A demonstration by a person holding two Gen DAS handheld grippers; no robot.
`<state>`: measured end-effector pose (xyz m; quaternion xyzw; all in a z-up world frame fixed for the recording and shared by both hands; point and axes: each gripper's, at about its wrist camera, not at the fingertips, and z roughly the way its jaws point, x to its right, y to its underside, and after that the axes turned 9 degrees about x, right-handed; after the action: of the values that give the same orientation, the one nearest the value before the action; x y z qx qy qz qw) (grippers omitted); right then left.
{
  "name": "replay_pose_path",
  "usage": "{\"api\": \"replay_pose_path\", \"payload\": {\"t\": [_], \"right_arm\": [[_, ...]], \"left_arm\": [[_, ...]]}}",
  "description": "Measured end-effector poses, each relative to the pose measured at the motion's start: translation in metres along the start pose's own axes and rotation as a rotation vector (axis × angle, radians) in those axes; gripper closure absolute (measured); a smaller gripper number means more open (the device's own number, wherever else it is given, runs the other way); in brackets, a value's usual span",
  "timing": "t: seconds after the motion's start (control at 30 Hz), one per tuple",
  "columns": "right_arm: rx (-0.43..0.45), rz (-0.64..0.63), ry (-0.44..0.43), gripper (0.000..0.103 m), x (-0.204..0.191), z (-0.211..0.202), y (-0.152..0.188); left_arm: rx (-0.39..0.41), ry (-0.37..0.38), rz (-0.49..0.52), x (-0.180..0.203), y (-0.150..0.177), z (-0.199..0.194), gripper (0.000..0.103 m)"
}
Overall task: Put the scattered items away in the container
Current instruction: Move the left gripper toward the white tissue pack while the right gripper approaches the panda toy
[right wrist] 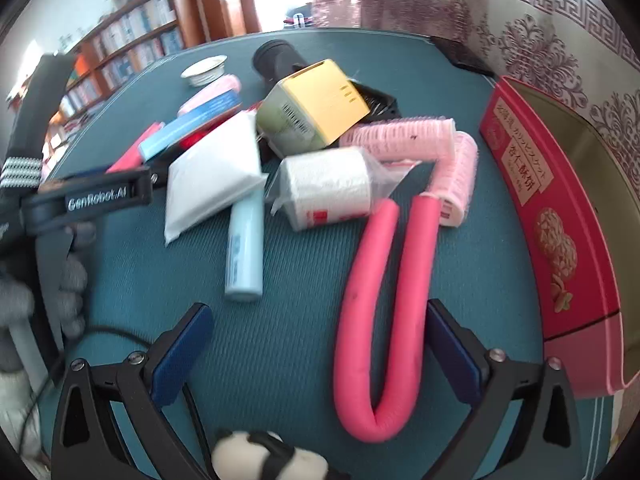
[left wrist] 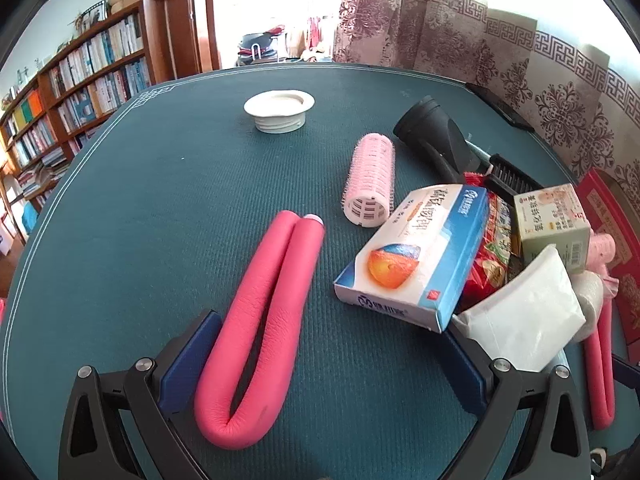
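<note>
Two hand-held grippers hovered over a cluttered green baize table (left wrist: 160,208) as the tidying stood unfinished. The left gripper (left wrist: 320,364), jaws spread wide and gripping nothing, straddled the bend of a folded pink foam curling rod (left wrist: 256,320); the rod lay between the blue pads, close to the left one, apparently lined up for a pinch. Beside it lay a pale pink cylindrical hair roller (left wrist: 370,182) and a blue-and-white cardboard medicine box (left wrist: 416,252), the box tilted because it leaned on a heap that included a white plastic pouch (left wrist: 524,320) and a red snack packet (left wrist: 488,264). A white threaded plastic flange (left wrist: 279,110) sat well apart at the far side, near a black hair-dryer nozzle (left wrist: 432,132).

The right gripper (right wrist: 320,356) also stood wide open and empty, angled down over a second bent pink foam rod (right wrist: 384,320), whose right-hand leg lay just beside the right pad. Behind it clustered a light blue tube (right wrist: 244,252), a wrapped white roll (right wrist: 328,188), two more pink rollers (right wrist: 420,136) and a green-and-yellow carton (right wrist: 312,108). The container, a red biscuit tin (right wrist: 552,216), stood open at the table's right edge, near the rod, with nothing visible in the part of its interior that showed. A grey-gloved hand (right wrist: 68,280) gripped the left tool's handle at the frame's left.
</note>
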<state>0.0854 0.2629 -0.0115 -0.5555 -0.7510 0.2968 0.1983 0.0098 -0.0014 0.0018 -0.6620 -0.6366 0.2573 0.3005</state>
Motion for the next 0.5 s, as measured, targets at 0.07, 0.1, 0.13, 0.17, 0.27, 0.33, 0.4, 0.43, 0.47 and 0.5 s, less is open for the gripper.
{"api": "replay_pose_path", "payload": {"t": [0.07,0.1,0.13,0.17,0.27,0.33,0.4,0.43,0.47,0.5], "right_arm": [[-0.005,-0.039,0.008,0.0,-0.005,-0.006,0.009],[-0.006,-0.038,0.005,0.0,-0.005,-0.008,0.011],[-0.006,-0.034,0.0,0.0,-0.004,-0.011,0.013],[-0.006,-0.032,-0.004,0.0,-0.004,-0.012,0.014],[0.009,-0.012,-0.01,0.0,-0.002,-0.016,0.016],[0.013,0.01,-0.025,0.0,0.0,-0.019,0.016],[0.02,0.048,-0.058,0.0,0.004,-0.025,0.02],[0.022,0.059,-0.069,0.0,0.006,-0.027,0.021],[0.026,0.072,-0.082,0.0,0.008,-0.03,0.024],[0.029,0.081,-0.089,0.0,0.009,-0.033,0.026]], "left_arm": [[-0.004,0.021,0.024,0.001,0.004,-0.004,0.0],[-0.005,0.03,0.036,0.002,0.006,-0.007,0.0],[-0.005,0.035,0.046,0.002,0.008,-0.009,0.0],[-0.004,0.038,0.056,0.003,0.01,-0.011,0.0],[-0.008,0.04,0.076,0.004,0.012,-0.014,0.0],[-0.011,0.043,0.084,0.006,0.014,-0.015,0.0],[-0.015,0.043,0.087,0.006,0.014,-0.016,0.0],[-0.016,0.042,0.089,0.007,0.015,-0.017,0.0],[-0.016,0.041,0.089,0.007,0.015,-0.017,0.0],[-0.017,0.04,0.09,0.007,0.015,-0.017,0.0]]}}
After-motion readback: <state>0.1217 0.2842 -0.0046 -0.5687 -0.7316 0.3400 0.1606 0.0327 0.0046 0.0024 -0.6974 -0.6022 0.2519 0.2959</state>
